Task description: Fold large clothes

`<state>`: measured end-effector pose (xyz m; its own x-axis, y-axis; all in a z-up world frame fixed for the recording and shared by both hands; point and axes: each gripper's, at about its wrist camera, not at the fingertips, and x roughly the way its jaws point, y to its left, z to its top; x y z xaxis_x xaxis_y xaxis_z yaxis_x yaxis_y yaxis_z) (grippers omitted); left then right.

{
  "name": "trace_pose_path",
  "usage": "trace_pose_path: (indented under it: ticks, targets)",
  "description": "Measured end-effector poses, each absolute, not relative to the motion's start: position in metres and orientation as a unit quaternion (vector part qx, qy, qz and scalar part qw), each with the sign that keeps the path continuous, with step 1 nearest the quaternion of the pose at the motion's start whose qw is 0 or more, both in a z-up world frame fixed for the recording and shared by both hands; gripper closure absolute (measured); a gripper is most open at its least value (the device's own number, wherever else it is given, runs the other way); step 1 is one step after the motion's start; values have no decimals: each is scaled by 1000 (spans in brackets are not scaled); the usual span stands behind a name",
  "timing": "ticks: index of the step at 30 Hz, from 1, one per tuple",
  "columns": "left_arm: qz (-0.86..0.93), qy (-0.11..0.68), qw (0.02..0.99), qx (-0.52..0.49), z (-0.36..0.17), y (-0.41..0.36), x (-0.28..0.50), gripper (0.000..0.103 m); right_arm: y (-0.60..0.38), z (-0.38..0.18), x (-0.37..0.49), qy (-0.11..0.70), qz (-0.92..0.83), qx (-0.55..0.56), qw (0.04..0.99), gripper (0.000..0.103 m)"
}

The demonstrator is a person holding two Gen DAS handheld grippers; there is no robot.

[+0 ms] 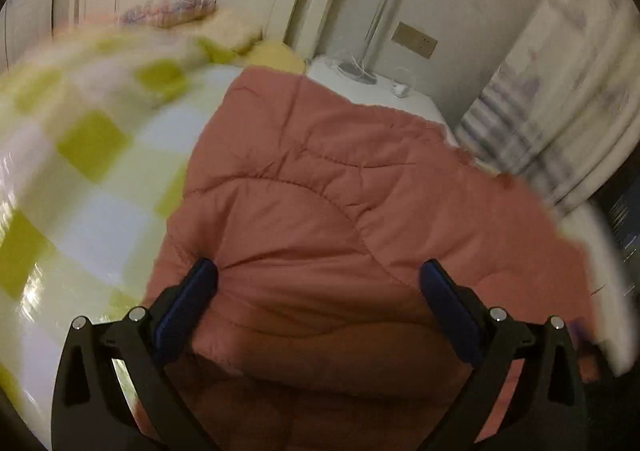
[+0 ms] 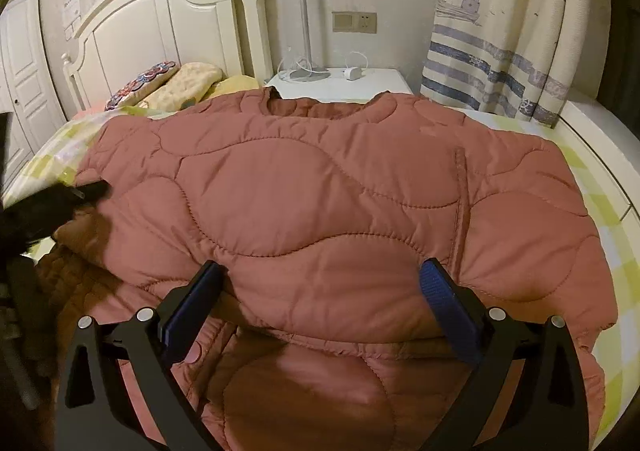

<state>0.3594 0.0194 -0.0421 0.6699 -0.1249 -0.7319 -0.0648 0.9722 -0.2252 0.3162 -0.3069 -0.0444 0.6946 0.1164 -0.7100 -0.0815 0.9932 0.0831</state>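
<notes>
Left gripper spread over pink quilted jacket, blurred, apparently checked bedding

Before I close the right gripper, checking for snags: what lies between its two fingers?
Only the pink quilted jacket: its folded lower edge runs across the open right gripper, as the right wrist view shows.

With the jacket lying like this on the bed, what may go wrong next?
1. Both the left gripper and right gripper are open, so the puffy pink quilted jacket may spring back unfolded.
2. The jacket reaches the edge of the green checked bedsheet and may slide off.
</notes>
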Motion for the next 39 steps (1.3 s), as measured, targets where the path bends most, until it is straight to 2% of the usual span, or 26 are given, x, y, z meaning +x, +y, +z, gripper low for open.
trace_pose_path:
  ticks: [4,8,12,15,18,22,25,27,29,34,36,39]
  targets:
    - [-68,385,901,-188,-11,34,361,2,-308,-44,317,387,56,30,920,7]
    - [-51,367,908,-197,9,46,394,2,-310,-45,317,387,56,28,920,7]
    - [-28,457,871,-178,-33,44,457,2,-311,-46,318,389,62,32,919,7]
    - [-8,443,890,-106,-42,28,460,2,-312,-46,318,386,69,32,919,7]
    - [8,422,903,-82,-34,19,445,2,-314,-47,318,388,68,35,919,7]
    - [-22,356,927,-112,-5,8,389,2,-313,-46,318,387,65,33,919,7]
    - [-35,373,925,-67,-8,-14,357,2,-311,-47,318,388,60,27,919,7]
    - [-42,417,907,-39,-30,-28,353,2,-311,-47,318,387,58,24,920,7]
    - [-38,407,912,-14,-37,-33,346,2,-310,-47,317,387,54,21,920,7]
    - [-53,370,923,-86,-5,-19,307,2,-312,-47,317,387,53,22,920,7]
    - [-46,370,926,-57,0,-23,280,2,-312,-47,318,387,54,24,920,7]
    - [-49,417,908,-18,-24,-30,265,2,-312,-47,318,388,55,24,919,7]
